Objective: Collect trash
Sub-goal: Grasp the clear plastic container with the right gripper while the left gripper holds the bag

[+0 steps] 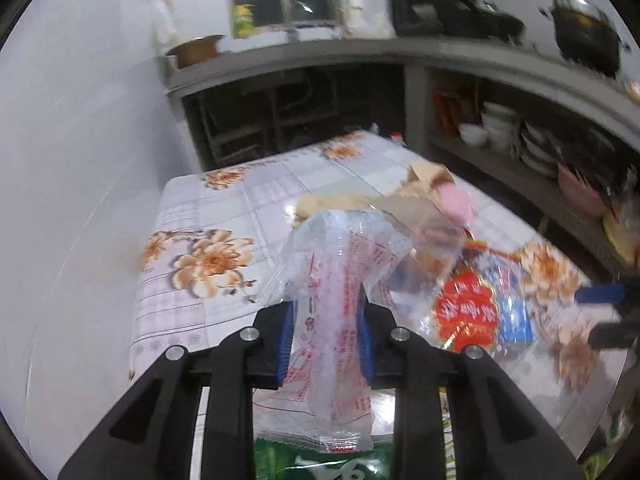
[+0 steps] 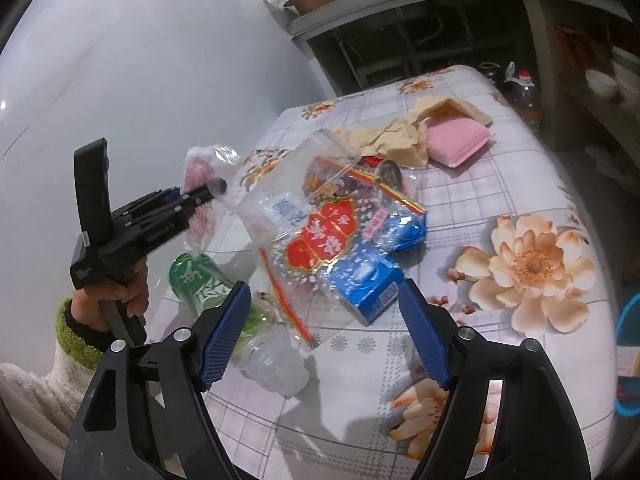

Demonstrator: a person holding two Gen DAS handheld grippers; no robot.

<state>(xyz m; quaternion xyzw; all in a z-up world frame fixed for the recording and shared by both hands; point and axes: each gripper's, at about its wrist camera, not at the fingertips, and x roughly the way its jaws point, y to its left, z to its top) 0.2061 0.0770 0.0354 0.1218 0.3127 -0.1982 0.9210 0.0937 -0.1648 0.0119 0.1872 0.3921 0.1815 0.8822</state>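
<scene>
My left gripper (image 1: 326, 320) is shut on a clear plastic wrapper with red print (image 1: 340, 264), held above the table; it also shows in the right wrist view (image 2: 202, 192) with the wrapper (image 2: 200, 168). My right gripper (image 2: 324, 320) is open and empty, just above the table in front of a blue carton (image 2: 368, 284). A clear bag with a red label (image 2: 320, 232) lies over the carton. A green plastic bottle (image 2: 200, 280) lies at the left, a crushed clear bottle (image 2: 276, 364) beside it.
Crumpled brown paper (image 2: 384, 136) and a pink pack (image 2: 456, 140) lie at the far side of the floral tablecloth (image 2: 532, 264). A white wall is at left. Kitchen shelves with bowls (image 1: 492, 128) stand behind. A blue bin edge (image 2: 628, 352) shows at right.
</scene>
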